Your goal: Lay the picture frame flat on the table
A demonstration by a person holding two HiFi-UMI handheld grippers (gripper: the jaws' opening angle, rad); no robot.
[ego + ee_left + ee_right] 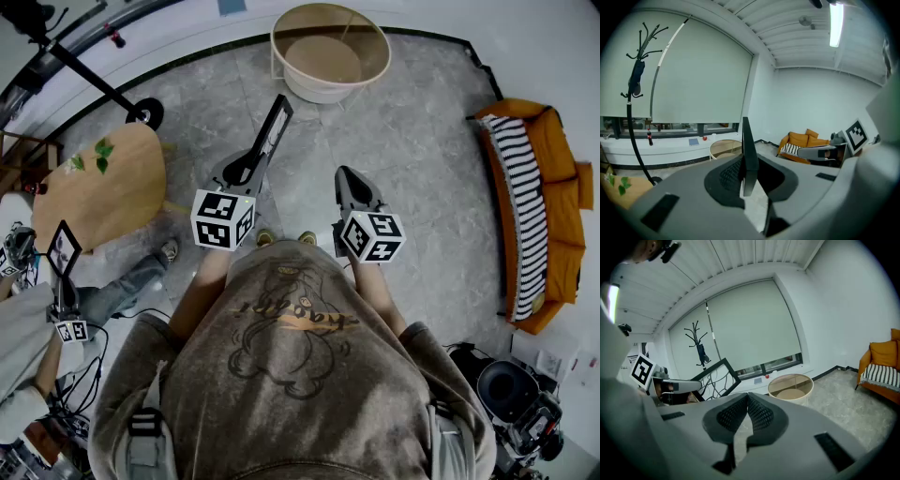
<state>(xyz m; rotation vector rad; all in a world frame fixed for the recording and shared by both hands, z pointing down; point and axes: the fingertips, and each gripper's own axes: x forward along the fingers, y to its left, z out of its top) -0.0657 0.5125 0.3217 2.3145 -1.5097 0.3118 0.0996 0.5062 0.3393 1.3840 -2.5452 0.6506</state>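
Observation:
My left gripper point(246, 172) is shut on a black picture frame point(273, 128), which sticks out ahead of the jaws, held in the air above the grey floor. The left gripper view shows the frame point(749, 150) edge-on, upright between the two pads of that gripper point(749, 176). From the right gripper view the frame point(714, 378) shows its white picture with dark branch lines. A wooden oval table point(101, 199) stands to the left. My right gripper point(349, 180) is shut and holds nothing; its pads point(746, 404) touch each other.
A round glass-topped side table point(330, 52) stands ahead, an orange sofa point(553, 211) with a striped cushion at the right. Another person at the left holds a small frame point(63, 247). A coat stand point(636, 75) and a tripod point(89, 75) are at the left.

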